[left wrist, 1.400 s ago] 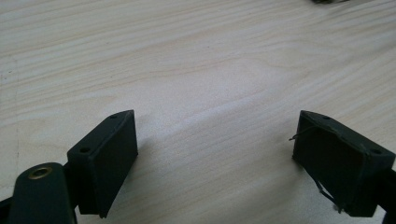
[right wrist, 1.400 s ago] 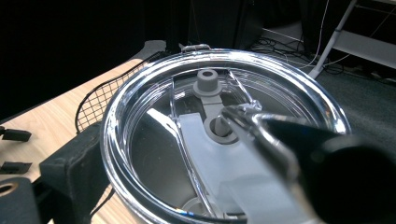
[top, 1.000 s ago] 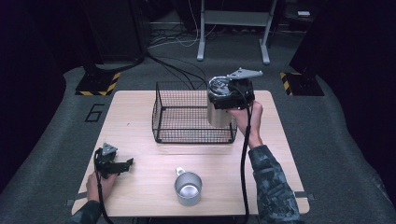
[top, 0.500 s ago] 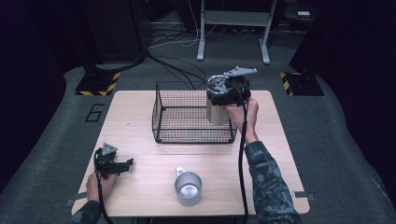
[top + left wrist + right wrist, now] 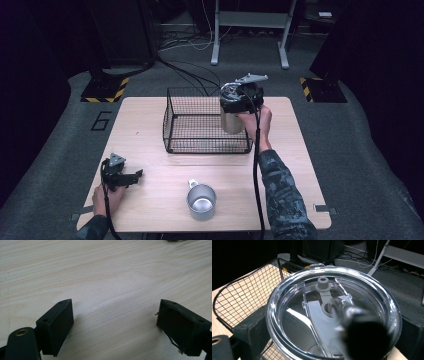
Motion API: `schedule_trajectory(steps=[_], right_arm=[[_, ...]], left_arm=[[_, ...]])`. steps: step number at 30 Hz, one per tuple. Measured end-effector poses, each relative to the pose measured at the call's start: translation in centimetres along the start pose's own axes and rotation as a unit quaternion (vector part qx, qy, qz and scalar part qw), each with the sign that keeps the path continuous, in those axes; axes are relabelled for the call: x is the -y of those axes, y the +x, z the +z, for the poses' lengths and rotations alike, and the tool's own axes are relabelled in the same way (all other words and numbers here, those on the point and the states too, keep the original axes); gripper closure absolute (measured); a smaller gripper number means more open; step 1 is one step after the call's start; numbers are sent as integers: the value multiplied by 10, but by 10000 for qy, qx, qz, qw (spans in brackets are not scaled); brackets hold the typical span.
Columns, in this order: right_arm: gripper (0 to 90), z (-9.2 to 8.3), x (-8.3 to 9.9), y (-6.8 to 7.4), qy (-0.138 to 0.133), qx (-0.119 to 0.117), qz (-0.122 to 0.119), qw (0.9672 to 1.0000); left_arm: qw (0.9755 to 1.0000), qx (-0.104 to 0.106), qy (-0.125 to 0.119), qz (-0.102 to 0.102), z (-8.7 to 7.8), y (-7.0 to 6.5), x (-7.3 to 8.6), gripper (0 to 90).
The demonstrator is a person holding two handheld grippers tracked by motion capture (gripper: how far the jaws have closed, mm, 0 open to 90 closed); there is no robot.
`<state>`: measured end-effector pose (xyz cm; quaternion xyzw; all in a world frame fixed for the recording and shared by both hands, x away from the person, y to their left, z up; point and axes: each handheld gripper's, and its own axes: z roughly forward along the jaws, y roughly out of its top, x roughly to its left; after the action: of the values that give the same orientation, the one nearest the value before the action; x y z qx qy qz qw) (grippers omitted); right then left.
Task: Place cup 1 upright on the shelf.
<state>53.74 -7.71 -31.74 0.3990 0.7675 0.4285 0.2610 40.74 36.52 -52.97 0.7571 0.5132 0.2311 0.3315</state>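
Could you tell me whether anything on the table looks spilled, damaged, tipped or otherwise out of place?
Nothing stands out. The lidded steel tumbler is upright in the right tongs at the wire basket's right end, the mug stands upright near the front edge, and the table shows no spill.

A light wooden table (image 5: 150, 125) on grey carpet (image 5: 360, 150), with darkness all around.

The room is dim beyond the tabletop — only the pale, grained wood catches much light. Yellow-and-black striped floor markers (image 5: 106, 92) lie on the carpet at the table's two far corners, and a dark figure 6 (image 5: 101, 120) is marked on the floor to the left. Black cables (image 5: 192, 70) trail across the carpet toward a white metal stand (image 5: 250, 30) at the back — beside it looms a tall dark cabinet (image 5: 120, 30).
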Motion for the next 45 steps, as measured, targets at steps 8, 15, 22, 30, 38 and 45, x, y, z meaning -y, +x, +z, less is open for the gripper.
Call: schedule_trajectory(steps=[8,15,22,30,38,45], right_arm=[[34,14,7,-3,90,33,36,9999],[33,22,11,-3,186,-3,85,9998],[33,31,19,-3,355,9,101,9993],[33,42,27,-2,503,16,163,9986],[33,49,33,-1,621,53,145,9979],[33,53,37,-2,681,45,178,9975]], left_arm=[[10000,-1,3,0,0,0,0,137],[10000,-3,2,4,0,0,0,136],[10000,-2,-1,3,0,0,0,136],[10000,-5,0,-1,0,0,0,136],[10000,-6,1,-1,0,0,0,136],[10000,-4,3,2,0,0,0,136]])
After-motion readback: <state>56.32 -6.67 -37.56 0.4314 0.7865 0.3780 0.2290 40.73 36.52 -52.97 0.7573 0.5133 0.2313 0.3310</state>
